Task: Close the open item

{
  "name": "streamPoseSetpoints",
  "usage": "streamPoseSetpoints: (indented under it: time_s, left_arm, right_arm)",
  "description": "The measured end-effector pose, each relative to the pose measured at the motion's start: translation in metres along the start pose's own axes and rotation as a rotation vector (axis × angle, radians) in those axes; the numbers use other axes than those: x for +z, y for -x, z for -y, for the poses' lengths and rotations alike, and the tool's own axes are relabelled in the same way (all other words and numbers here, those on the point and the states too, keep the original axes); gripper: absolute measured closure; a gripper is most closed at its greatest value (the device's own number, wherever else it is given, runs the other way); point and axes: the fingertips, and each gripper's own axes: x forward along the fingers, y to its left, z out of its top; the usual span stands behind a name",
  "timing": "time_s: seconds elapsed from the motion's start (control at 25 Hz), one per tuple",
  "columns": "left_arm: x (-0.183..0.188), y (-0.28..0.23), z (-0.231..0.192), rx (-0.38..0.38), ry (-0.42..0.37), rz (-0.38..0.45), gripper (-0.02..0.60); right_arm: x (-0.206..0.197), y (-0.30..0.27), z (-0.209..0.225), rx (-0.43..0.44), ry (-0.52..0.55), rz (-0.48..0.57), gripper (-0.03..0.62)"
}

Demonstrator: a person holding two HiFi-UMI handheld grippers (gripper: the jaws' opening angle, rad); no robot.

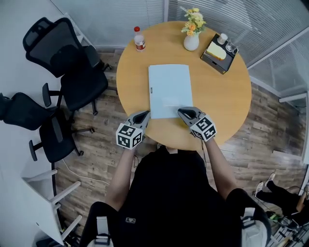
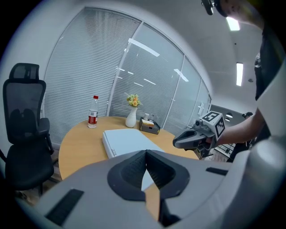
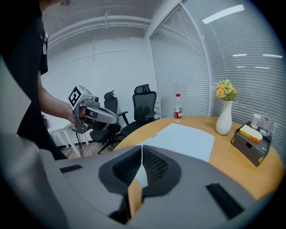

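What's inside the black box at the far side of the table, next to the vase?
The black box holds a yellow block, a white-topped container and a clear one. Its walls hide their lower parts and anything beneath them.

Setting: small office meeting room. Round wooden desk [image 1: 227,96], with black swivel office chairs [image 1: 72,62] off its 9 o'clock side. Glass partition walls with slatted blinds [image 1: 227,14] run from 12 to 3 o'clock. Wood-plank floor [image 1: 270,130]. Flower vase [image 1: 191,41] at 12, water bottle [image 1: 139,39] at 11.
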Motion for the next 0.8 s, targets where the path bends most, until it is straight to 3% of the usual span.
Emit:
streamPoseSetpoints:
  time_s: [0.8]
  left_arm:
    - [0.004,0.028,0.023,-0.042,-0.048,0.02,0.575]
  right_arm:
    - [-0.029,0.037,-0.016,-0.069,-0.073,-0.017,0.586]
